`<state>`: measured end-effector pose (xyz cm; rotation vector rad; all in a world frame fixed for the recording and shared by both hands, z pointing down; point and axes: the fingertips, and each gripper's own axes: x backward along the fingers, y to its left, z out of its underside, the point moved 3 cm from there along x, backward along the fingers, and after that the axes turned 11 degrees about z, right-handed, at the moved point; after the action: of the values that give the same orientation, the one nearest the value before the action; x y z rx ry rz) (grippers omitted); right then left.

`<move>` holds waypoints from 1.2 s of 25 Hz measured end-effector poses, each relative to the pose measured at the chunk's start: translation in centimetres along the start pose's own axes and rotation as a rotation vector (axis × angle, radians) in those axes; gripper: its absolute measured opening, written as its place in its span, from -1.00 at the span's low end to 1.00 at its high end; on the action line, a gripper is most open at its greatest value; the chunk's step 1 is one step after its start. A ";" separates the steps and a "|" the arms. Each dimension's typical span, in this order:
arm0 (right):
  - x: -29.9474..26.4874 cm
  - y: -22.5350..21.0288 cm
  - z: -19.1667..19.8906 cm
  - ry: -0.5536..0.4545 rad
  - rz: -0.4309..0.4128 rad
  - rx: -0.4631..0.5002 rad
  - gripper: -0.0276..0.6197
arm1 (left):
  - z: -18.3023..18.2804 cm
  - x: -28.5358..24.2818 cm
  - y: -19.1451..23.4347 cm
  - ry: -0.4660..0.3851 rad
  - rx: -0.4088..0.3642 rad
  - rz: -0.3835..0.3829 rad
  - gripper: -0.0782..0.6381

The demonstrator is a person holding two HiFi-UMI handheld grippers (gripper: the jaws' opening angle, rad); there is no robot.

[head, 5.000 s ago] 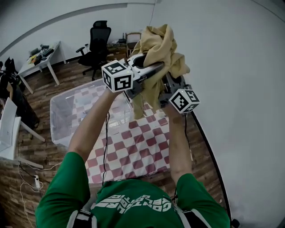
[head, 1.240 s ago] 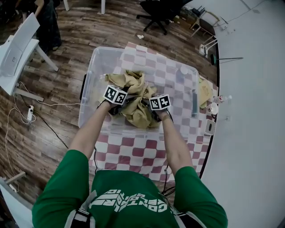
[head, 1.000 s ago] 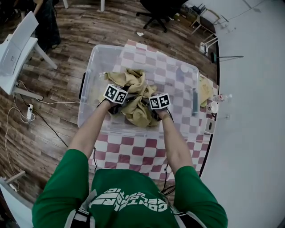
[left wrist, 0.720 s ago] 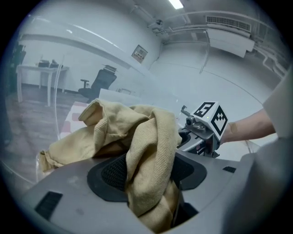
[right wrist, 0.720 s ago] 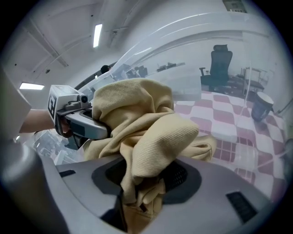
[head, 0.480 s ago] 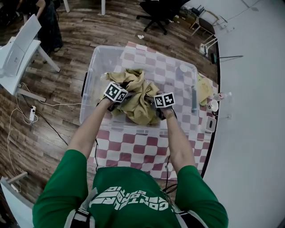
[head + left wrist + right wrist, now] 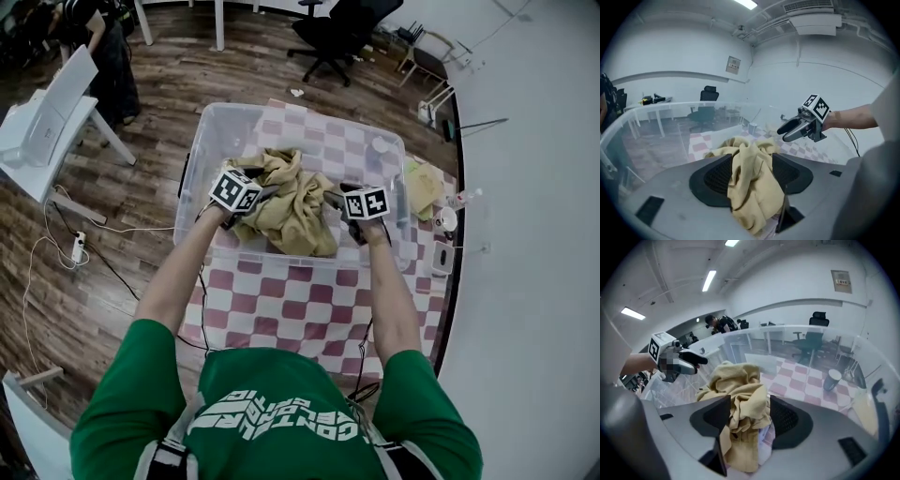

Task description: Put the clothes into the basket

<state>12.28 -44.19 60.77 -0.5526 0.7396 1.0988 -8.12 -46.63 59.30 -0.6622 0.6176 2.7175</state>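
A crumpled tan garment (image 7: 295, 211) lies as a heap inside the clear plastic bin (image 7: 200, 127) on the checkered table. My left gripper (image 7: 265, 194) hovers at the heap's upper left. The right gripper (image 7: 330, 200) is at its right side. Both sets of jaws have just been opening and stand apart. In the left gripper view the garment (image 7: 750, 183) shows in the gap between the pads, unpressed, with the right gripper (image 7: 787, 130) beyond it. The right gripper view shows the garment (image 7: 740, 404) the same way, and the left gripper (image 7: 701, 361) across the heap.
The red-and-white checkered cloth (image 7: 281, 309) covers the table under the bin. A white cup (image 7: 378, 145) and a second yellowish cloth (image 7: 424, 187) sit at the bin's far right. A white wall runs along the right. A black office chair (image 7: 337, 37) and a white desk (image 7: 47, 122) stand on the wooden floor.
Both grippers have risen off the heap and drawn apart to its sides, jaws wider than before. The garment, held high five seconds ago, stays in the bin.
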 end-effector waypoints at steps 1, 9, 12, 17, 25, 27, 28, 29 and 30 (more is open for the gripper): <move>1.0 0.0 -0.7 -0.032 -0.004 -0.005 -0.14 | -0.7 0.4 -0.6 -0.012 -0.014 -0.005 -0.04; 10.6 2.4 -3.9 -0.260 -0.022 0.060 -0.40 | -6.5 4.0 -7.3 -0.154 -0.117 -0.043 -0.18; 14.8 3.6 -3.9 -0.357 -0.024 0.031 -0.70 | -7.8 5.4 -10.9 -0.211 -0.148 -0.052 -0.43; 19.7 5.5 -1.6 -0.436 -0.040 0.007 -0.89 | -7.4 6.5 -16.5 -0.269 -0.159 -0.048 -0.72; 24.2 7.6 4.5 -0.473 -0.093 -0.004 -0.89 | -2.4 6.5 -23.8 -0.277 -0.115 -0.026 -0.77; 25.1 8.3 6.1 -0.476 -0.106 -0.003 -0.89 | -1.0 6.8 -25.3 -0.292 -0.100 -0.028 -0.77; 25.6 8.5 7.0 -0.478 -0.112 -0.003 -0.89 | -0.5 6.9 -26.1 -0.305 -0.089 -0.029 -0.77; 26.1 8.7 7.8 -0.481 -0.117 -0.003 -0.89 | 0.1 7.1 -26.8 -0.321 -0.076 -0.031 -0.77; 26.6 8.9 8.7 -0.485 -0.123 0.000 -0.89 | 0.5 7.2 -27.4 -0.337 -0.063 -0.034 -0.77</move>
<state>13.18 -19.06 45.60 -0.3063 0.2788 1.0624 -4.67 -21.32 46.94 -0.2148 0.4346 2.7360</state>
